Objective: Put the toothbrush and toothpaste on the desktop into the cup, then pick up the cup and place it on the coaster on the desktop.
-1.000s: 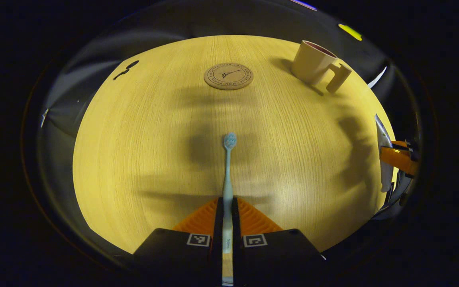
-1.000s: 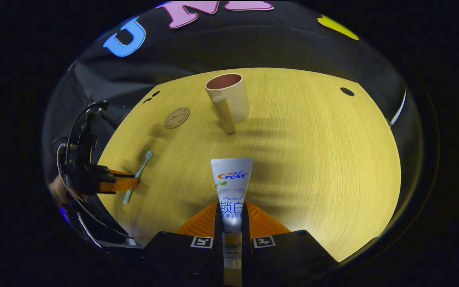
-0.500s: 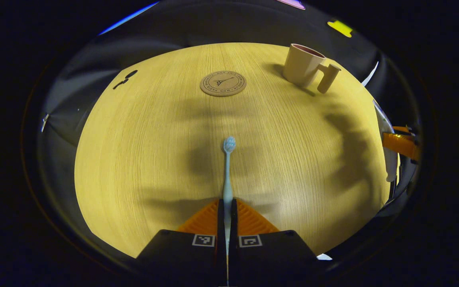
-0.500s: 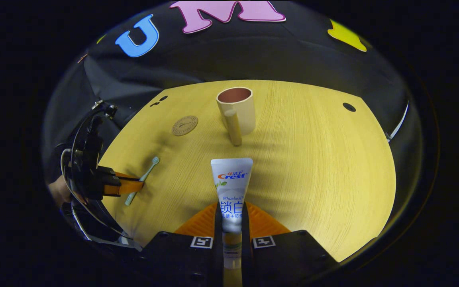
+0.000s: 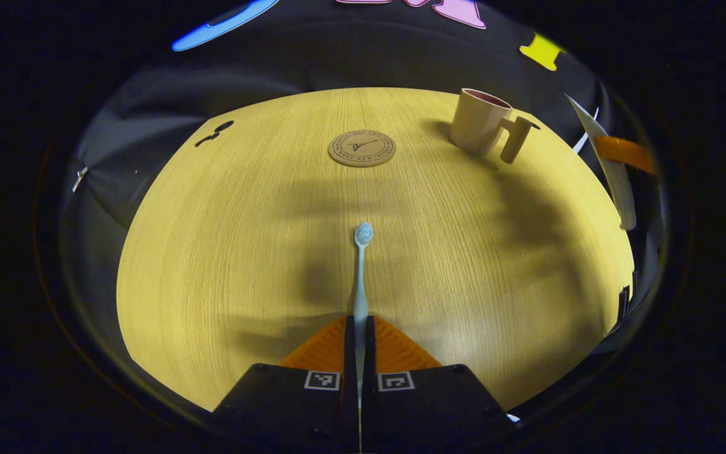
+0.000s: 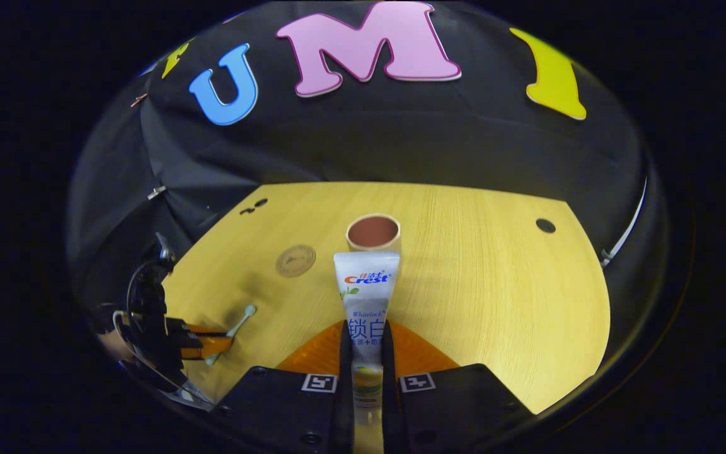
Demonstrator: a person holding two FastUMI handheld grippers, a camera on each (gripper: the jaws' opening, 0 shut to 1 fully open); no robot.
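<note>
Light yellow wood-grain desktop with a rounded far edge, crossed by soft broad shadows; black cloth booth wall hanging directly behind it. Dark round hole in the desktop toward the far right in the right gripper view; a second small dark cutout near the far left edge in the left gripper view. Round cork-coloured coaster lying flat near the far middle, printed with a ring of lettering too small to read and a tower emblem at centre. Beige cup standing upright to the right of the coaster and well apart from it, handle pointing right in the left gripper view, interior reddish-brown. Left gripper closed narrowly on the handle of the light blue toothbrush, both fingers pressing on it, bristle head pointing forward above the desktop. Right gripper closed on the lower part of the white toothpaste tube, both fingers pressing on it, flat crimped end forward and overlapping the near rim of the cup in the right gripper view. Tube printed with the brand "Crest", the word "Whitelock" and large blue Chinese characters. Square black-and-white marker tags on both gripper bodies.
</note>
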